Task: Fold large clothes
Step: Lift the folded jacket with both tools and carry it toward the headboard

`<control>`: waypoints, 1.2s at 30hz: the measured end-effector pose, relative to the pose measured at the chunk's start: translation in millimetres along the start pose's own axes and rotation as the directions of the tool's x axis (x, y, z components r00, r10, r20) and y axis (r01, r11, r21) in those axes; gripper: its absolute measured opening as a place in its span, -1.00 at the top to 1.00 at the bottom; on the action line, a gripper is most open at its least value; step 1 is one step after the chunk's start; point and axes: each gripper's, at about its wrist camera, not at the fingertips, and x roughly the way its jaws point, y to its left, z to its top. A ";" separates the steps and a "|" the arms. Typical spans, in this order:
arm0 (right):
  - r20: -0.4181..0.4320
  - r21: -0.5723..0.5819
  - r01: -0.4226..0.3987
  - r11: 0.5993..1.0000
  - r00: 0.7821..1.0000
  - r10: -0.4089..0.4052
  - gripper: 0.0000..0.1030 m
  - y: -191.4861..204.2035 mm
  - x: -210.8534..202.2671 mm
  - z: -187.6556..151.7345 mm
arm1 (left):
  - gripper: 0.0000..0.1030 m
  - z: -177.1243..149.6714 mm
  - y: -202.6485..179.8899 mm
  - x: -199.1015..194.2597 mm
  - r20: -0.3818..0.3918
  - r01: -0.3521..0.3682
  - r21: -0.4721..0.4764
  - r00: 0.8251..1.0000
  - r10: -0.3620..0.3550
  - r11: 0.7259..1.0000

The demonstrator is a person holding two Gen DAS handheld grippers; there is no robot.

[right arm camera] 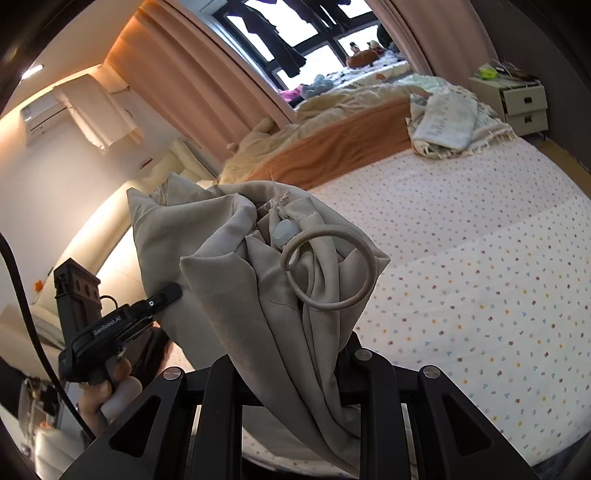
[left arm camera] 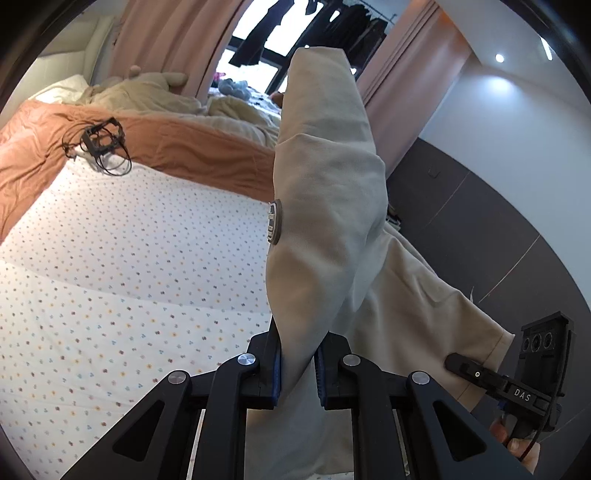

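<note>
Both hand-held grippers clamped, raised

Home bedroom, large bed with dotted floral sheet, rust-orange blanket, pink curtains at a window, bedside drawer unit, wall air conditioner, clothes on a rail.

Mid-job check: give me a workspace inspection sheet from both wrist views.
Surface: bed sheet, dotted, bare in front.
Job's things: beige garment lifted above the bed, held at two places; elastic cord loop at one bunched end.
Clutter: folded cloths; black device; orange blanket.
Grippers: left gripper and right gripper, jaws clamped on fabric.
Cables: black wires by the device.
Surroundings: curtains, nightstand.
</note>
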 end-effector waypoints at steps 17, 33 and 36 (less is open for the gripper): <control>-0.034 -0.188 -0.121 0.975 0.993 0.117 0.57 162.0 37.6 3.9 | 0.73 39.7 77.9 -120.6 0.158 -0.056 -0.030 0.986 0.060 0.998; -0.187 -0.355 -0.344 0.869 0.937 0.295 0.58 355.8 127.5 -24.6 | 0.73 82.2 208.3 -246.3 0.273 -0.169 -0.127 0.941 0.198 0.977; -0.218 -0.385 -0.384 0.839 0.921 0.322 0.58 393.7 141.2 -34.6 | 0.73 84.5 230.7 -276.0 0.289 -0.188 -0.150 0.931 0.224 0.971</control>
